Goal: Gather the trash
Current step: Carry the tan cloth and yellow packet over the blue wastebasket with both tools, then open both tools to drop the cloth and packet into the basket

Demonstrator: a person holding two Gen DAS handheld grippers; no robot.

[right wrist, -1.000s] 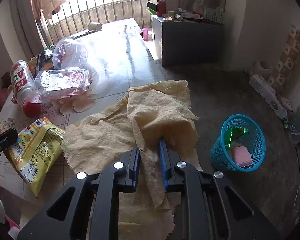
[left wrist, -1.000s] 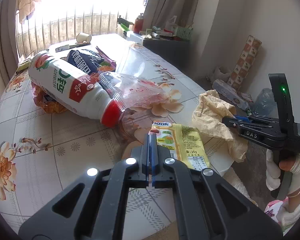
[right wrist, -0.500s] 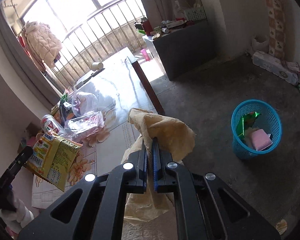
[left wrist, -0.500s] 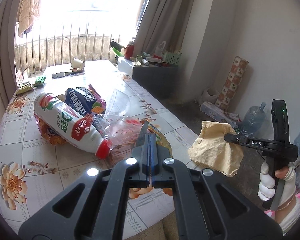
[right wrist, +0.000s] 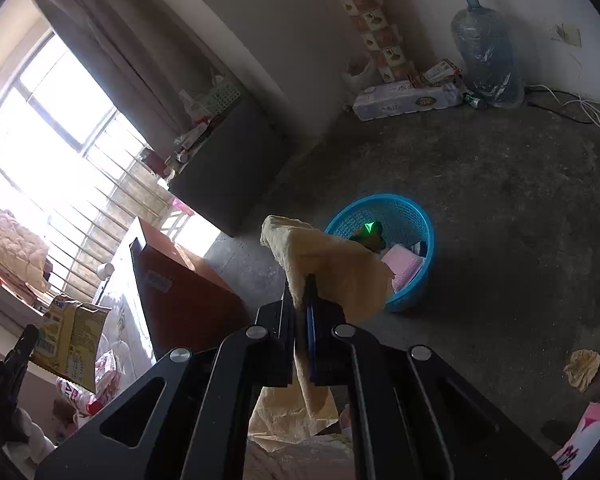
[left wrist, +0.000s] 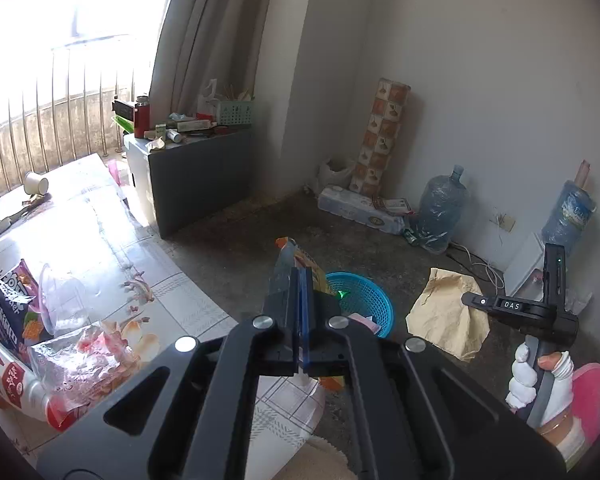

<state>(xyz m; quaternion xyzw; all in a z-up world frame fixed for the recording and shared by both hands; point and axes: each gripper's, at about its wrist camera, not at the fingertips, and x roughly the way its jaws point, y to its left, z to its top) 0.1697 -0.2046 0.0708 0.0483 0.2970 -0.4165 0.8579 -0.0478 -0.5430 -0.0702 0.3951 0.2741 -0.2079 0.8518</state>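
My left gripper (left wrist: 300, 280) is shut on a yellow snack packet (left wrist: 300, 258), seen edge-on; the packet also shows in the right wrist view (right wrist: 70, 344), hanging above the table edge. My right gripper (right wrist: 300, 288) is shut on a crumpled tan paper (right wrist: 332, 264), which also shows in the left wrist view (left wrist: 446, 312) held above the floor. A blue trash basket (left wrist: 374, 300) stands on the floor ahead of both grippers; in the right wrist view the basket (right wrist: 412, 272) holds pink and green trash.
On the table (left wrist: 172, 292) lie a white bottle with red cap (left wrist: 12, 380), a clear wrapper (left wrist: 76, 352), a purple chip bag (left wrist: 12, 304) and a paper cup (left wrist: 34, 182). A grey cabinet (left wrist: 196, 184), water jugs (left wrist: 442, 212) and a crumpled scrap (right wrist: 584, 368) are on the floor.
Both grippers have lifted their trash off the table and swung right, toward the floor and the blue basket. The packet and the tan paper now hang in the air.
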